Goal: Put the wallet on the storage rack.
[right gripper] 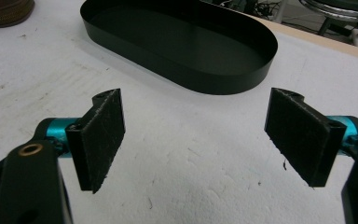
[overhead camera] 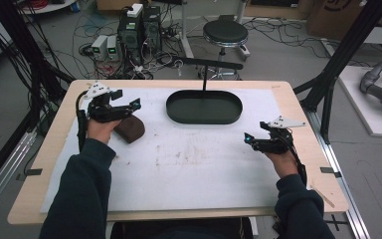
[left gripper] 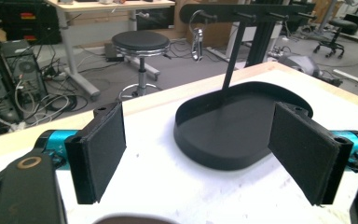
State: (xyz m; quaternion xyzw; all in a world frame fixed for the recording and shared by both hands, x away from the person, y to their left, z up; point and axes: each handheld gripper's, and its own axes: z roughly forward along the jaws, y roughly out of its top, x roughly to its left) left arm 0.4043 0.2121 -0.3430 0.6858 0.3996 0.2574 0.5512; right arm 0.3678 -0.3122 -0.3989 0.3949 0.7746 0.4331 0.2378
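Observation:
A black oval tray (overhead camera: 204, 107) lies at the back middle of the white mat, with a thin post (overhead camera: 204, 77) rising behind it. A brown rounded object (overhead camera: 131, 128) lies at the back left. My left gripper (overhead camera: 127, 98) hovers just above and behind it, open and empty. In the left gripper view the gripper (left gripper: 205, 154) faces the tray (left gripper: 233, 135), the brown object's edge (left gripper: 130, 219) shows below, and a metal clip (left gripper: 196, 39) hangs from the post's bar. My right gripper (overhead camera: 256, 132) rests at the right, open and empty, its jaws (right gripper: 200, 140) towards the tray (right gripper: 177, 42).
A white mat (overhead camera: 189, 169) covers most of the wooden table (overhead camera: 298, 104). Behind the table stand a round stool (overhead camera: 225, 32), computer towers (overhead camera: 139, 27) and loose cables on the floor. Black frame posts (overhead camera: 343, 55) flank the table at both sides.

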